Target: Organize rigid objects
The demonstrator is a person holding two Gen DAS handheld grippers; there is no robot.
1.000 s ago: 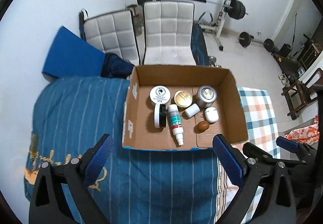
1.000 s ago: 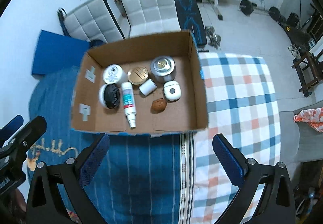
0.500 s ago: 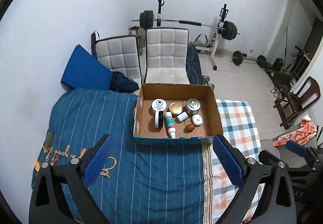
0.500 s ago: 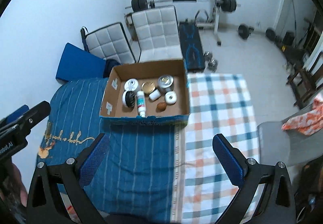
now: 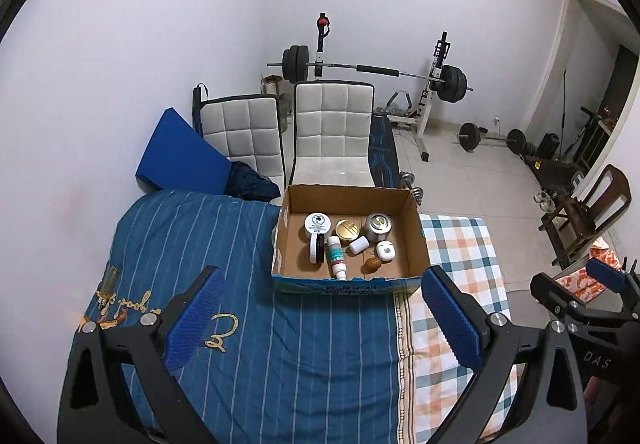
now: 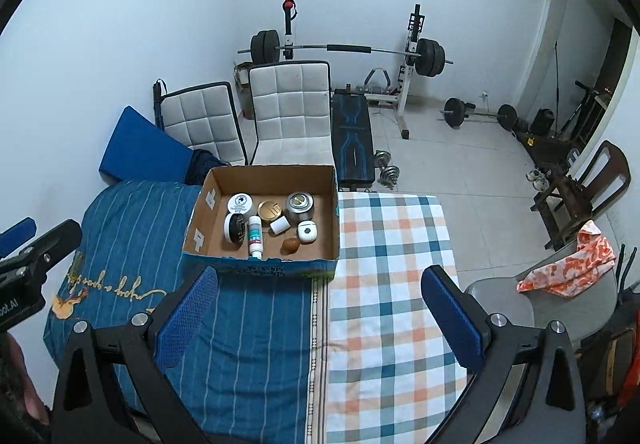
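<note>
An open cardboard box (image 5: 416, 236) (image 6: 198, 220) sits on the bed. It holds several small items: a white jar (image 5: 317, 222), a gold tin (image 5: 348, 229), a silver tin (image 5: 379, 224), a white spray bottle (image 5: 335, 256) lying flat, a white case (image 5: 386, 251) and a brown nut-like object (image 5: 372, 263). My left gripper (image 5: 324, 318) is open and empty, well back from the box. My right gripper (image 6: 320, 318) is open and empty, also well back.
The bed has a blue striped cover (image 5: 200, 244) and a checked cover (image 6: 392, 264). Two white chairs (image 5: 332, 132), a blue mat (image 5: 180, 156), a weight bench with barbell (image 6: 352, 132) and a wooden chair (image 6: 580, 188) stand beyond.
Both grippers have pulled up and back from the box, which now looks much smaller and farther away. Both stay open and empty.
</note>
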